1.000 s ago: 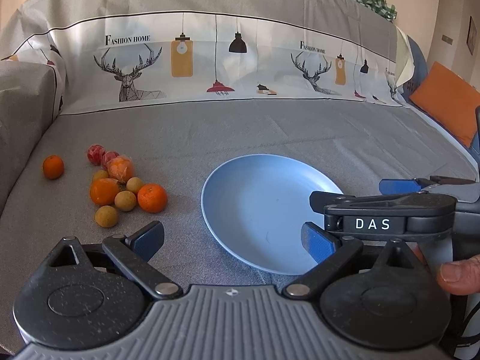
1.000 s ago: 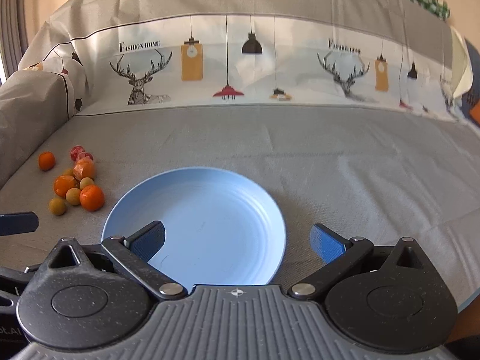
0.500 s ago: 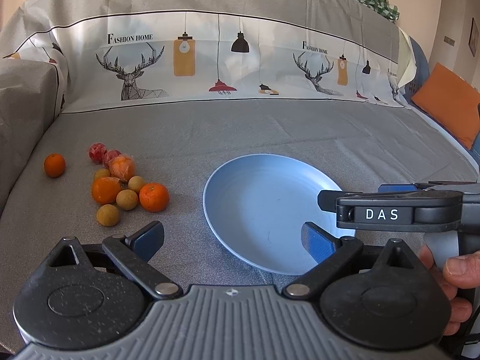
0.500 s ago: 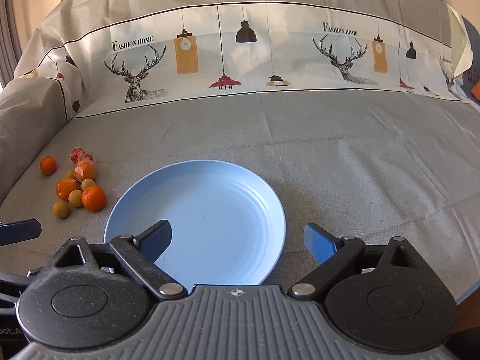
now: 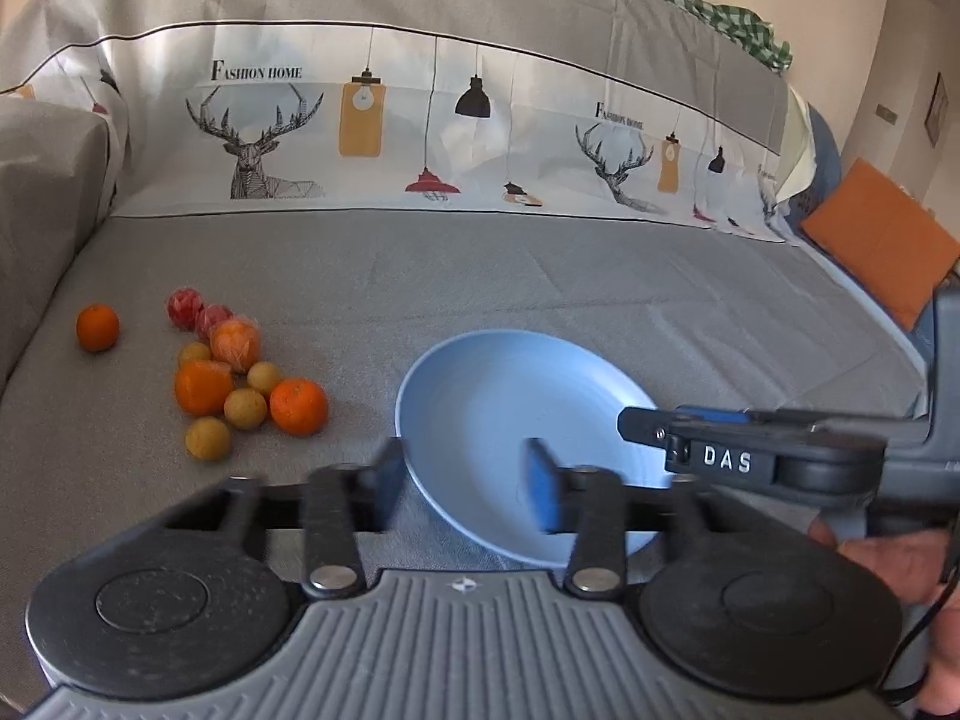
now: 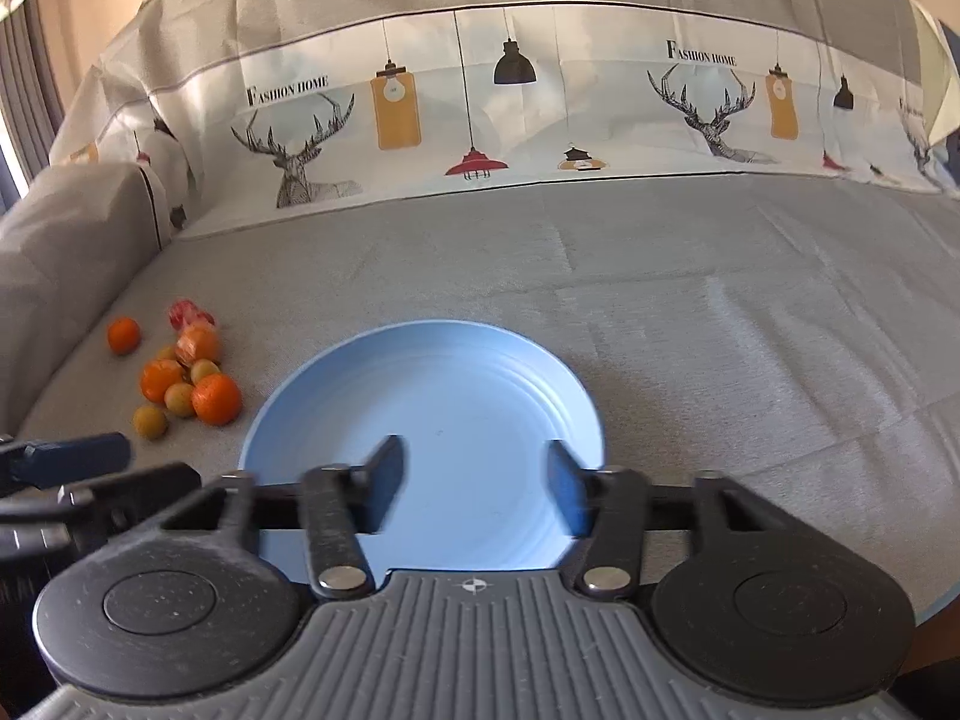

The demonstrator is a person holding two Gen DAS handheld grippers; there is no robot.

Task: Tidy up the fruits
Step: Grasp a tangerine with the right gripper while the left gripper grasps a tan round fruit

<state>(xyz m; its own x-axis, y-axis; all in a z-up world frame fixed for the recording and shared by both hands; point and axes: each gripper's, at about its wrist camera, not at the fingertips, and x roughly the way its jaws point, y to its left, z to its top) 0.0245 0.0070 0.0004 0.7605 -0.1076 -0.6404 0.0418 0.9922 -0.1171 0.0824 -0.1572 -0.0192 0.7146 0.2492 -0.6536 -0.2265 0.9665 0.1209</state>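
A pale blue plate lies on the grey cloth with nothing on it. Left of it sits a cluster of fruit: oranges, small yellow-brown fruits, two red ones and a plastic-wrapped orange. One orange lies apart, further left. My left gripper hovers over the plate's near left rim, jaws closing with nothing between them. My right gripper hangs over the plate's near part, jaws also closing on nothing. Each shows at the edge of the other's view.
The cloth covers a couch-like seat; its back carries a deer and lamp print. A covered armrest rises at the left, close to the fruit. An orange cushion lies far right. A person's hand holds the right gripper.
The jaws of both grippers have narrowed from wide apart to a small gap, still with nothing between them. Neither hand has shifted much; fruit and plate lie where they were.
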